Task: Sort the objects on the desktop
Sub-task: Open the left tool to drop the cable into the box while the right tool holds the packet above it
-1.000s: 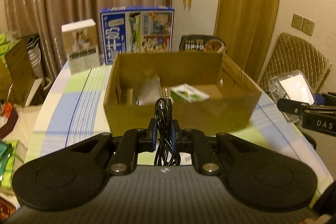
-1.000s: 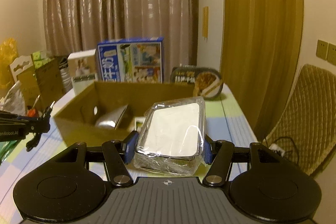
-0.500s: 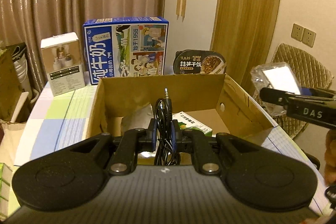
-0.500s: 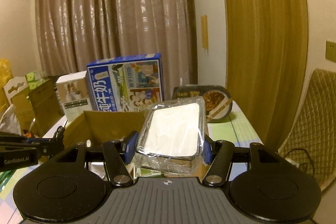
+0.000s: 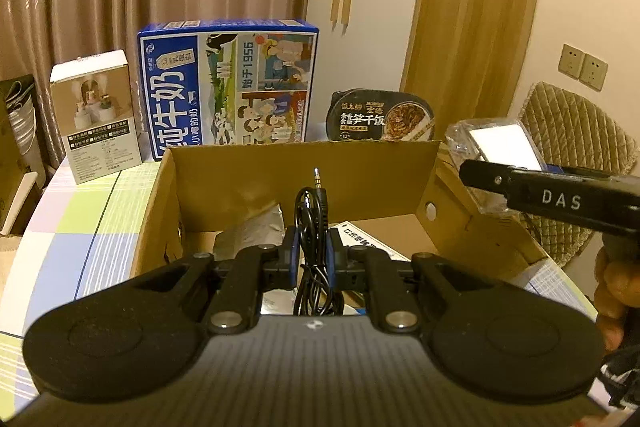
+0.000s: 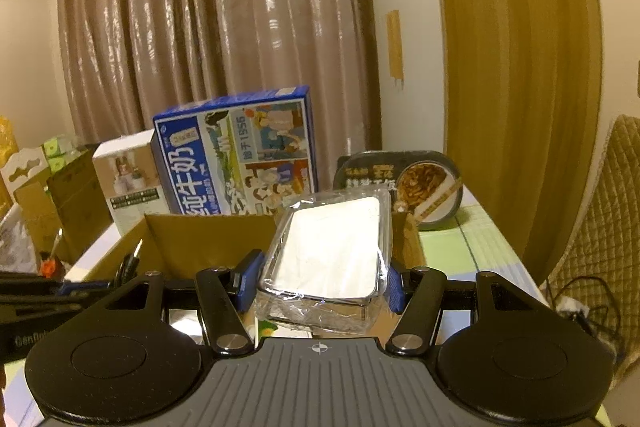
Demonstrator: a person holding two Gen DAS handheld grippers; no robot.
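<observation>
My left gripper (image 5: 312, 251) is shut on a coiled black audio cable (image 5: 311, 211), whose jack plug sticks up above the pads. It hangs over the open cardboard box (image 5: 304, 163), which holds a silvery pouch (image 5: 252, 233) and a white-labelled packet (image 5: 368, 241). My right gripper (image 6: 320, 281) is shut on a clear-wrapped white pack (image 6: 332, 249), over the box's right part (image 6: 208, 243). In the left wrist view that gripper (image 5: 516, 183) and its pack (image 5: 500, 143) sit at the right, above the box's right wall.
Behind the box stand a blue milk carton (image 5: 228, 83), a small white-and-brown carton (image 5: 96, 115) and a dark instant-rice bowl (image 5: 380, 115). A checked cloth (image 5: 88, 211) covers the table. A quilted chair (image 5: 576, 147) is at the right, and curtains are behind.
Both grippers moved forward toward and over the cardboard box, each keeping its load; the box's near wall has passed under the fingers and the cartons behind look larger.
</observation>
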